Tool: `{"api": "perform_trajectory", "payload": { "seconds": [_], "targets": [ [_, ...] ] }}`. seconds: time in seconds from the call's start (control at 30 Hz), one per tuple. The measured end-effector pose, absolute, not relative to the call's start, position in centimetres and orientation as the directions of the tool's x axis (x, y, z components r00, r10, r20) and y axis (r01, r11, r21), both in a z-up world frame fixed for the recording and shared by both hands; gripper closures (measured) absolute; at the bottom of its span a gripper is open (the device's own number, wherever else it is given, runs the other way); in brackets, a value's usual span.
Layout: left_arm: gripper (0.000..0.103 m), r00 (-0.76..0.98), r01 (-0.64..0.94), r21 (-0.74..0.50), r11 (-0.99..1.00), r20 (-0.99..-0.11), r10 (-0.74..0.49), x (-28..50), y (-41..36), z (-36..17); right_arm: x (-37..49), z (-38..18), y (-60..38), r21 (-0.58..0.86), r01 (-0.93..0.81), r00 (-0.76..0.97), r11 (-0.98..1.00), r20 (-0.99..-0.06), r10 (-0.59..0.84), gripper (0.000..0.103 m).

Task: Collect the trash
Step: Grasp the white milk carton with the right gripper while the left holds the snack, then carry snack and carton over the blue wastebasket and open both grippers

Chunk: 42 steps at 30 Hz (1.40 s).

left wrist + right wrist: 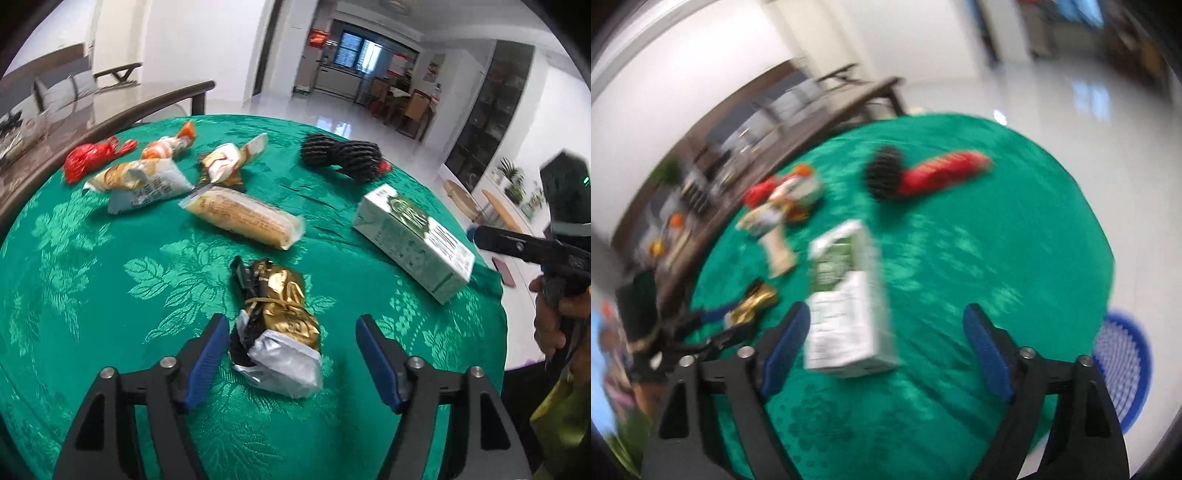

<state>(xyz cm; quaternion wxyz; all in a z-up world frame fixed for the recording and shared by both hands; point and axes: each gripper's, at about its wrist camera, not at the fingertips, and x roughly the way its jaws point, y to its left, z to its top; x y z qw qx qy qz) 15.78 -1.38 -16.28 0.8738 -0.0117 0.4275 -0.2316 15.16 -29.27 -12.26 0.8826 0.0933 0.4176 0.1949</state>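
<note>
Trash lies on a round table with a green cloth point(110, 266). My left gripper point(291, 328) is open, its blue pads on either side of a gold and silver crumpled wrapper point(280, 325). My right gripper point(886, 325) is open just above and in front of a white and green carton point(846, 299), which also shows in the left wrist view point(413, 240). The right gripper's body shows at the right edge of the left wrist view point(532, 251). The right wrist view is blurred.
Further back lie a long beige snack pack point(243, 218), several crumpled wrappers point(144, 181), a red bag point(88, 158) and a black and red foam net point(343, 155). A blue basket point(1123, 365) stands on the floor right of the table. A dark wooden table point(74, 122) borders the left.
</note>
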Motion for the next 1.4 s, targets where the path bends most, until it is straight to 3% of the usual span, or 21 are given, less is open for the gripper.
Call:
{"api": "perform_trajectory", "payload": {
  "seconds": [0.1,0.23,0.3,0.33,0.47,0.67,0.73,0.77,0.8,0.83,1.03,1.4],
  "targets": [
    [0.029,0.514,0.408,-0.181,0.895,-0.764,-0.39,15.8,-1.7,-16.7,14.5,-12.2,-25.6,0.207,-0.387,0.549,0.899,-0.731,0.405,0.012],
    [0.029,0.505,0.398,-0.171,0.901,-0.779,-0.371,16.0,-1.4,-17.1,14.5,-14.6,-22.4,0.013,-0.388,0.53,0.922,-0.815,0.235,0.015],
    [0.029,0.504,0.398,-0.182,0.899,-0.776,-0.379,16.1,-1.2,-17.2,14.6,-15.4,-21.9,0.065,-0.425,0.459,0.903,-0.844,0.277,0.024],
    [0.029,0.504,0.4,-0.18,0.899,-0.776,-0.38,16.2,-1.3,-17.2,14.4,-15.3,-21.9,0.086,-0.433,0.446,0.897,-0.845,0.296,0.024],
    [0.029,0.522,0.399,-0.139,0.906,-0.778,-0.349,16.4,-2.1,-16.9,14.8,-13.5,-22.1,0.022,-0.356,0.518,0.934,-0.827,0.217,0.01],
    [0.03,0.555,0.373,-0.085,0.924,-0.777,-0.296,16.5,-2.3,-16.8,17.2,-12.6,-20.1,0.014,-0.3,0.5,0.954,-0.849,0.17,0.01],
    [0.035,0.561,0.365,-0.079,0.928,-0.777,-0.287,16.5,-2.0,-16.9,17.9,-13.1,-19.4,-0.033,-0.28,0.49,0.959,-0.864,0.114,0.018],
    [0.052,0.556,0.365,-0.088,0.927,-0.778,-0.293,16.5,-1.8,-16.9,18.0,-13.2,-19.5,-0.041,-0.279,0.485,0.959,-0.868,0.104,0.031],
    [0.057,0.547,0.369,-0.098,0.924,-0.781,-0.302,16.5,-1.7,-17.0,18.0,-13.2,-19.5,-0.049,-0.272,0.485,0.961,-0.869,0.093,0.048],
    [0.057,0.545,0.37,-0.107,0.923,-0.78,-0.309,16.5,-1.5,-17.0,17.9,-13.0,-19.8,-0.051,-0.265,0.488,0.963,-0.868,0.088,0.05],
    [0.059,0.538,0.366,-0.212,0.906,-0.747,-0.391,16.3,-0.5,-16.4,15.5,-10.6,-21.7,0.0,-0.271,0.548,0.963,-0.822,0.154,0.051],
    [0.059,0.539,0.41,-0.24,0.88,-0.714,-0.446,14.9,-4.3,-14.6,12.9,-9.8,-28.2,0.176,-0.233,0.586,0.956,-0.76,0.283,0.051]
  ]
}}
